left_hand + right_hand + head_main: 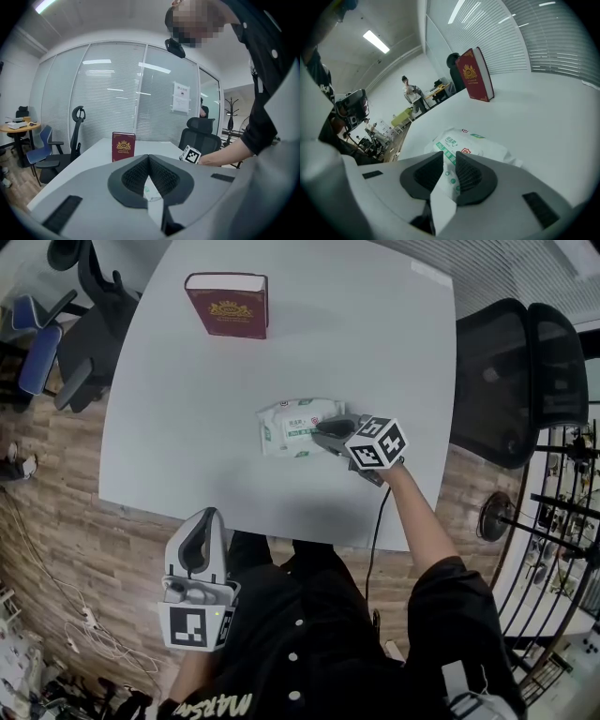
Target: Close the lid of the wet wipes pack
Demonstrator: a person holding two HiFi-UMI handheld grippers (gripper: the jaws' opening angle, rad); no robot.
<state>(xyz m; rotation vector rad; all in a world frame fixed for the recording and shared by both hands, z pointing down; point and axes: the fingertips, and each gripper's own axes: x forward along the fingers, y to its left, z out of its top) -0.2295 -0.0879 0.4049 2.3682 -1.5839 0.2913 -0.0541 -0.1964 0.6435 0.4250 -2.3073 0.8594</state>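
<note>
The white wet wipes pack (295,425) with green print lies flat in the middle of the white table (187,427). My right gripper (323,431) hangs over the pack's right end, tilted down at it. In the right gripper view the pack (476,143) lies just beyond the right gripper (449,154), whose jaws stand open by a narrow gap with nothing pinched. Whether the lid is up or down I cannot tell. My left gripper (208,517) is held off the table's near edge, by the person's body; its left gripper (148,157) tips meet, shut on nothing.
A dark red book (228,306) stands upright at the table's far left, also seen as the book (476,75) behind the pack. A black office chair (511,381) stands to the right of the table, a blue chair (33,352) and another dark one to the left.
</note>
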